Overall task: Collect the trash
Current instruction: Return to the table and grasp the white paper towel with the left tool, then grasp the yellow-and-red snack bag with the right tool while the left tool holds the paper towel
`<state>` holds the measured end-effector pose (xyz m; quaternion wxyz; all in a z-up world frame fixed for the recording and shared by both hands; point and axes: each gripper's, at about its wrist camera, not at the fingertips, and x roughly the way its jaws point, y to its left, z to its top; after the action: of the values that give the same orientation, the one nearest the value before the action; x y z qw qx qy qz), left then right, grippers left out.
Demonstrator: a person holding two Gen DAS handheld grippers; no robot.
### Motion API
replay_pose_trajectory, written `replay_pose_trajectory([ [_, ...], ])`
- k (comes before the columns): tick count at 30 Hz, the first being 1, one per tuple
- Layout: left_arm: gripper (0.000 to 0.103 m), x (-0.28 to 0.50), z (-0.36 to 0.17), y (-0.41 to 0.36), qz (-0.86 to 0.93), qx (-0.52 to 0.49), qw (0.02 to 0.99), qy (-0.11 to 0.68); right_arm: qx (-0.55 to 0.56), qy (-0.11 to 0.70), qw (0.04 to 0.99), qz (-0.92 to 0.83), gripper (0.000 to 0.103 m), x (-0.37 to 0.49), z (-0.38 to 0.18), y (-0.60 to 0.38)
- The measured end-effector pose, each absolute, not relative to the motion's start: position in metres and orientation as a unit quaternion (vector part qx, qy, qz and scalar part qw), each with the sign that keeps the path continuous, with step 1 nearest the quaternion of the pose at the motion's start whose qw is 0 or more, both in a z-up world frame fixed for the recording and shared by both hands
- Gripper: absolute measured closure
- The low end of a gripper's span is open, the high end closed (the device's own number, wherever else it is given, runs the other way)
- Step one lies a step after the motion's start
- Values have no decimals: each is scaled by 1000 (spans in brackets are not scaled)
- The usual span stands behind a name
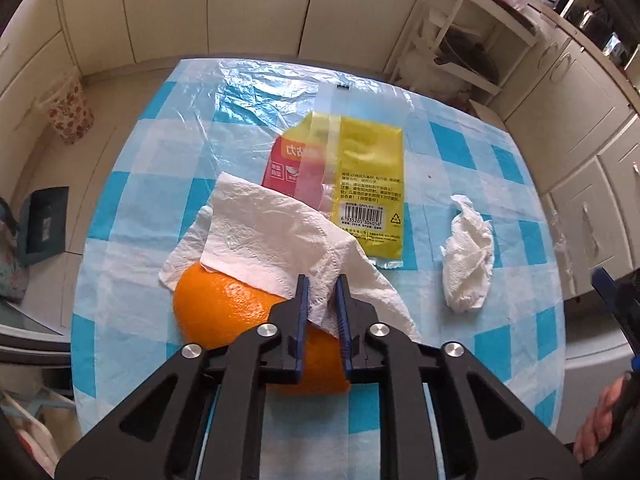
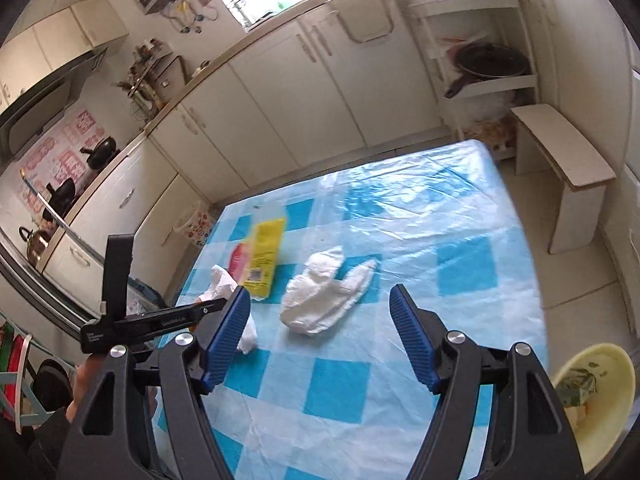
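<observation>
The yellow wrapper [image 1: 366,184] lies flat and slick at the surface's [image 1: 500,332] centre: pinch an edge. At four o'clock sits the crumpled tissue [image 2: 320,300], soft, grabbable anywhere; the right gripper's [image 2: 320,320] jaws gape above it. The left gripper's [image 1: 322,292] jaws pinch the feather-light paper napkin [image 1: 260,236] draped over an orange [image 1: 224,304].

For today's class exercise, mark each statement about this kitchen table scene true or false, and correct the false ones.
1. The left gripper is shut on the flat paper towel. True.
2. The right gripper holds the crumpled tissue. False: its fingers stand open, nothing between them.
3. The paper towel partly covers the orange. True.
4. The yellow wrapper lies in the yellow bowl. False: it lies on the checked table.
</observation>
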<state>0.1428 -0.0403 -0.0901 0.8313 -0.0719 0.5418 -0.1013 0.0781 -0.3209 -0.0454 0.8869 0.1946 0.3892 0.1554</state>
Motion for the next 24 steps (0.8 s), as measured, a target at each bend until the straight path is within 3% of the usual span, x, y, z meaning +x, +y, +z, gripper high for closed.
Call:
replay_pose_trajectory([
  [9,101,108,-49,17,-152,-140,842,498,130,473,854,170,26,180,-78,-215],
  [13,101,105,-29,45,-178,-200,842,468,93,496,851,146,19,201,-89,-187],
  [17,101,101,-22,54,-188,-222,841,457,57,522,841,129,19,208,-105,-172],
  [19,101,100,-20,57,-192,-230,840,453,36,516,846,127,27,202,-113,-166],
  [21,101,100,-17,60,-193,-235,841,447,-1,499,859,116,53,194,-113,-161],
  [22,101,100,-15,61,-193,-239,841,445,-2,495,861,117,61,191,-112,-161],
  [23,101,99,-14,62,-192,-242,842,442,9,498,859,121,83,191,-111,-164],
  [24,101,99,-13,63,-191,-245,842,441,28,508,852,127,97,192,-112,-170],
])
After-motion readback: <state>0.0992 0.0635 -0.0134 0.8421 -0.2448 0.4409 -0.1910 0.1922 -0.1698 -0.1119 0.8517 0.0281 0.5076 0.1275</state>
